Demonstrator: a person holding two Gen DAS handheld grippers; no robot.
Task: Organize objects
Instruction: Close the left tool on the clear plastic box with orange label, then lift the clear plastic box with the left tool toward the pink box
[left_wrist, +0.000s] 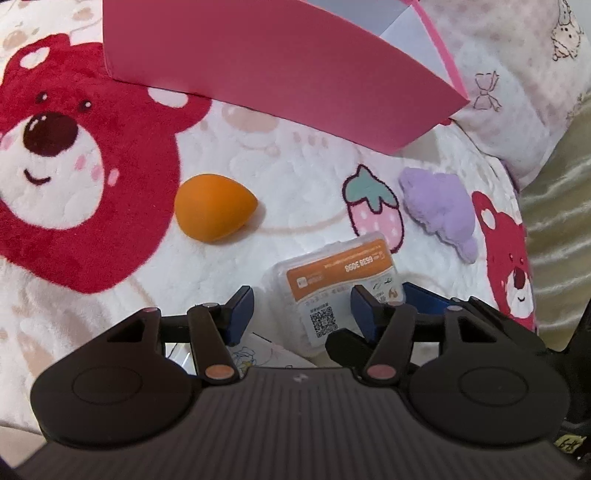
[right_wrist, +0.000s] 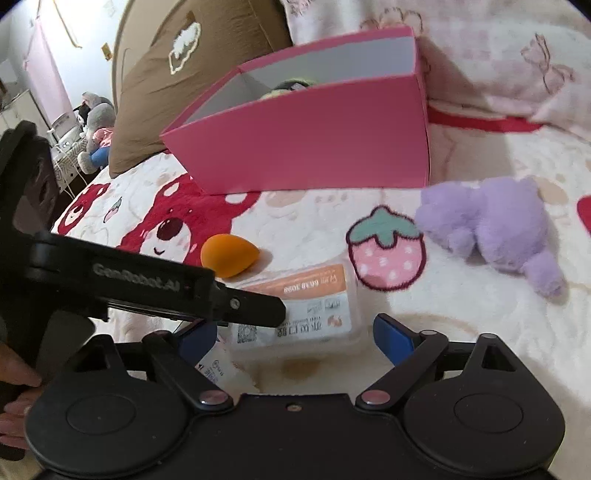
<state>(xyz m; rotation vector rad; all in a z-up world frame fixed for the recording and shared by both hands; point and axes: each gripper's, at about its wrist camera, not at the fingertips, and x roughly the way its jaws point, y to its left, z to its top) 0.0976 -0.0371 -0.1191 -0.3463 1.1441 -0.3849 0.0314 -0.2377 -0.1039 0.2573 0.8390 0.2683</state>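
Now hovering on a bear-print blanket (left_wrist: 258, 155), the left gripper (left_wrist: 301, 310) stands spread around a clear plastic case (left_wrist: 332, 288), not yet pinching it. Squeezing its short sides squarely should suit a lift toward the pink box (right_wrist: 314, 140). The right gripper (right_wrist: 295, 328) angles downward, wide apart, empty.

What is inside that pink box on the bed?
Over the rim of the pink box, the right wrist view shows only the dark-and-yellowish top of something. The box's front wall covers the rest, so I cannot tell what it is.
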